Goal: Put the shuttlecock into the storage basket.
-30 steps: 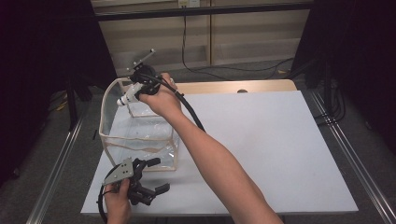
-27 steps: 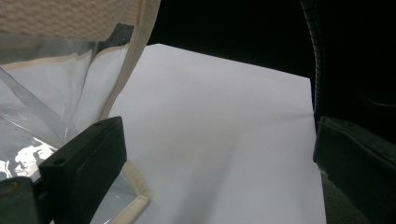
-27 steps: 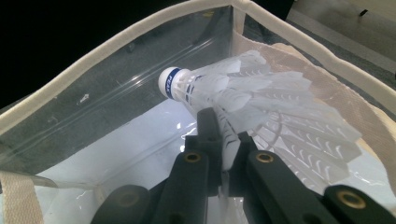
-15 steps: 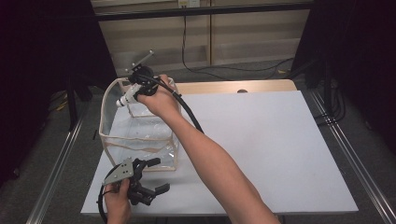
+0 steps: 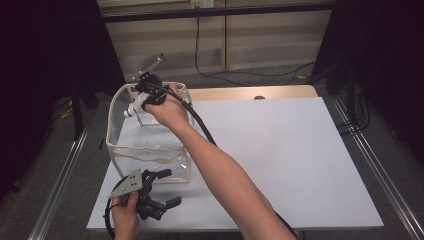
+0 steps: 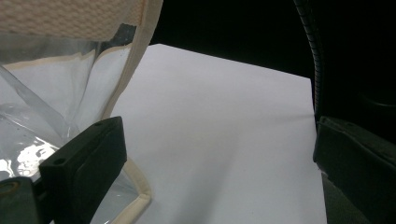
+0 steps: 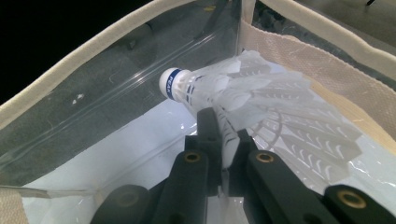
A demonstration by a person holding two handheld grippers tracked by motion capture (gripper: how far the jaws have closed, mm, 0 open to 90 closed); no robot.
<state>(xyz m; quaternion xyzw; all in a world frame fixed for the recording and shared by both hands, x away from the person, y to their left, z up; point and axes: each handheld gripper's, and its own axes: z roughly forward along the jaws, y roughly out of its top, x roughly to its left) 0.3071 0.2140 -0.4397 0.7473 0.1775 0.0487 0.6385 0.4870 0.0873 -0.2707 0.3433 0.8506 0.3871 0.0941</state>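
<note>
The right gripper [image 7: 219,140], jaws clamped on a shuttlecock [image 7: 243,93], hangs over the clear bag [image 5: 150,150] to drop it in, while the left gripper [image 5: 160,187], jaws apart, waits near.

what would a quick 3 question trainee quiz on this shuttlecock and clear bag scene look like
1. True or false: the right gripper is shut on the shuttlecock.
2. Multiple choice: where is the shuttlecock held? A) flat on the white table B) over the open top of the clear bag C) beside the left gripper
3. Short answer: are the left gripper's jaws apart or together, and do they hold anything?

Key
1. True: its jaws pinch the feather skirt, cork end pointing away.
2. B.
3. Apart, holding nothing; it sits at the bag's near corner over the white table.
</note>
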